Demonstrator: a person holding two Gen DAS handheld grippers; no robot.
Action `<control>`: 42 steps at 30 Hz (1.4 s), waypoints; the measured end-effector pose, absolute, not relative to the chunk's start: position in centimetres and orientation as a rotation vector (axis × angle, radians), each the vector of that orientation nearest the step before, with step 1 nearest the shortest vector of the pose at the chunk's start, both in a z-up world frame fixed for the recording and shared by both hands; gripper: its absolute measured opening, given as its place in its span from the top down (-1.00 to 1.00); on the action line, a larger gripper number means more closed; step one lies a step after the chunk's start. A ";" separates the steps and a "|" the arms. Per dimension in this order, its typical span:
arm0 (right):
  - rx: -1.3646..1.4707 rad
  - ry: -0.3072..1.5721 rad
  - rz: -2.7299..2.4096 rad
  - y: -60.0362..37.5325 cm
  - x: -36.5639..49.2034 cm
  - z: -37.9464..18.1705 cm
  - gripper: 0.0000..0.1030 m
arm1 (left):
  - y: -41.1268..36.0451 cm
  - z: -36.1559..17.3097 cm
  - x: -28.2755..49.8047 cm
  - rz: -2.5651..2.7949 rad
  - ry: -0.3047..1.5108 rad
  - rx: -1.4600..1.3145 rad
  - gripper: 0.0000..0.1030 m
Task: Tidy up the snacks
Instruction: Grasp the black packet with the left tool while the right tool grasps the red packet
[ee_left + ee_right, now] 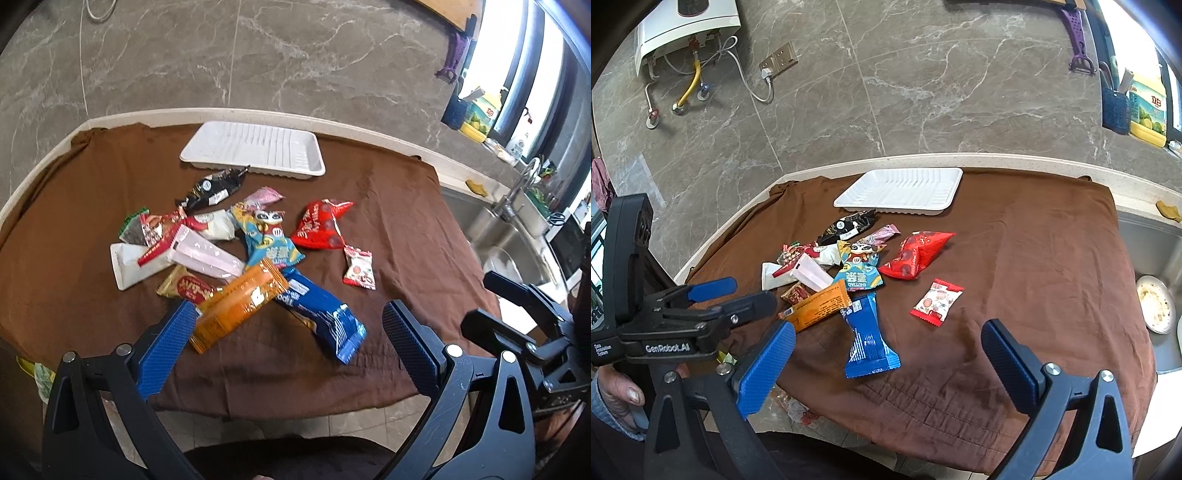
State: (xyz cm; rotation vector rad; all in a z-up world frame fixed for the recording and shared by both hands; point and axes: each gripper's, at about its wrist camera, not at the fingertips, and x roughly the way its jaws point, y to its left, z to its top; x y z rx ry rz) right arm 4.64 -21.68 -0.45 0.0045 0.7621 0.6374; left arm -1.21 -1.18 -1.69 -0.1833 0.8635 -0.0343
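A pile of snack packets lies on a brown cloth [388, 206]: an orange bar [240, 308], a blue packet [325, 319], a big red bag [319, 227], a small red-and-white sweet [359, 267], a black packet [212, 186] and several more. An empty white tray [255, 149] stands behind them, also in the right wrist view [901, 190]. My left gripper [288, 341] is open and empty, hovering over the blue packet near the front edge. My right gripper [886, 360] is open and empty above the blue packet [868, 338]. The left gripper's body [683, 317] shows at its left.
The cloth covers a counter against a grey marble wall. A steel sink [517, 240] with a tap and a dirty plate [1156, 302] lies to the right. Bottles and a blue holder [1115, 107] stand at the window. A water heater [687, 26] hangs at the upper left.
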 end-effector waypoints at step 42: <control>-0.075 1.029 0.561 -12.1 19.7 -4.8 -0.90 | 19.6 -6.7 11.9 0.177 0.994 -0.279 -0.93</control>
